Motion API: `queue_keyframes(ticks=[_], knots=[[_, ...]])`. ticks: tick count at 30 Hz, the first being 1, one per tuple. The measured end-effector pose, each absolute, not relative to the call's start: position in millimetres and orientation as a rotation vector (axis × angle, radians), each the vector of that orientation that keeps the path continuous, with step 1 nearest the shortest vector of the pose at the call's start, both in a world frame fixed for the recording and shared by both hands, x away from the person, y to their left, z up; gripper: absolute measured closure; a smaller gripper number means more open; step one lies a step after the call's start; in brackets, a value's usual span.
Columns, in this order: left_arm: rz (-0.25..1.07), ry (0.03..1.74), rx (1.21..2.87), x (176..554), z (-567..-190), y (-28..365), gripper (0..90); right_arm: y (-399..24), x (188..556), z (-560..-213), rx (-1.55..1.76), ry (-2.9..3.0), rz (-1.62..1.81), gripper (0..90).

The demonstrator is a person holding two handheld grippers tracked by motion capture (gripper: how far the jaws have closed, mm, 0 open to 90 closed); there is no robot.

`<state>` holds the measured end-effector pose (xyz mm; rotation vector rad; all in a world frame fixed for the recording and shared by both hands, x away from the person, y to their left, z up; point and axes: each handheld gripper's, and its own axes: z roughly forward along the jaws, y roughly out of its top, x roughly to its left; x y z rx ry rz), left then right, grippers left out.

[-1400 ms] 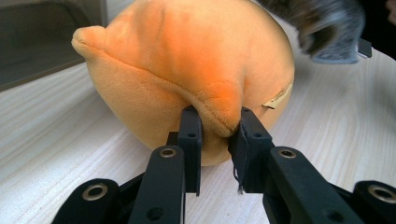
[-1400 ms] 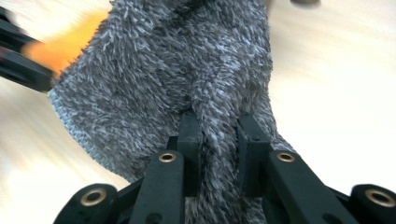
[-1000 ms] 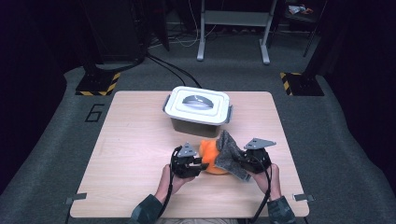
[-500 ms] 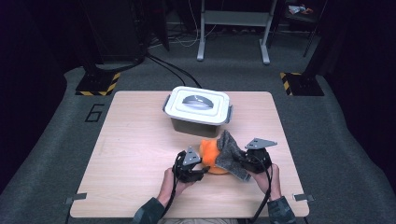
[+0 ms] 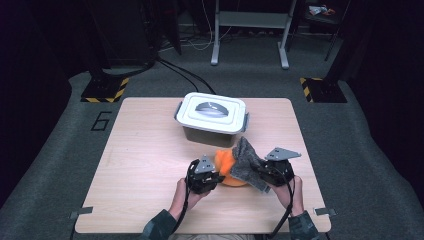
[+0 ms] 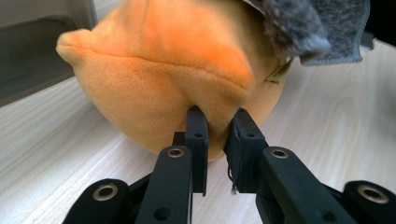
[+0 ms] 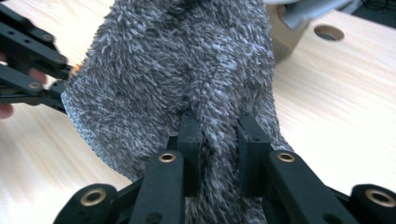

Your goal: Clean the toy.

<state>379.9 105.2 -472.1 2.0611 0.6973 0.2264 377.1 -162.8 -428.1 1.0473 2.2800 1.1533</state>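
A: Where does the soft toy sit, and who has hold of it?

B: The orange plush lies on the table near the person's edge, just in front of the white lidded box; a grey fuzzy cloth is draped over its right side. The left gripper has just been closing, and its jaws now pinch a small fold of the orange fabric low on the plush's near face; the gap between them is narrow, with plush bulging into it. The right gripper has its jaws drawn together on a ridge of the grey cloth, the pile squeezed up between them.

A: How would you expect those two to behave under a pull?

B: Both look light and thoroughly soft; the plush dents and puckers where it is nipped, so I judge it will stretch and sag rather than lift as one stiff body; a shallow pinch of its skin could slide free. The cloth looks limp and shaggy; it should drape and trail, and its pile gives the pads good bite, so slipping seems less likely there.

A: Where is the better hold?

B: On the plush, a deeper bite across a seam or a thick fold, not just surface fabric; on the cloth, a bunched ridge well in from the hemmed edge, much as it is held now; nothing here looks fragile.
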Motion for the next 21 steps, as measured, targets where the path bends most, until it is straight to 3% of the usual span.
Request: queue_keyframes(ticks=[10, 21], knots=[[0.181, 0.737, 2.043, 381, -465, 103, 79.4, -133, 373, -426, 0.942, 2.322, 1.136, 74.7], [0.153, 0.771, 2.024, 385, -470, 106, 79.1, -132, 377, -433, 0.922, 2.320, 1.101, 74.9]])
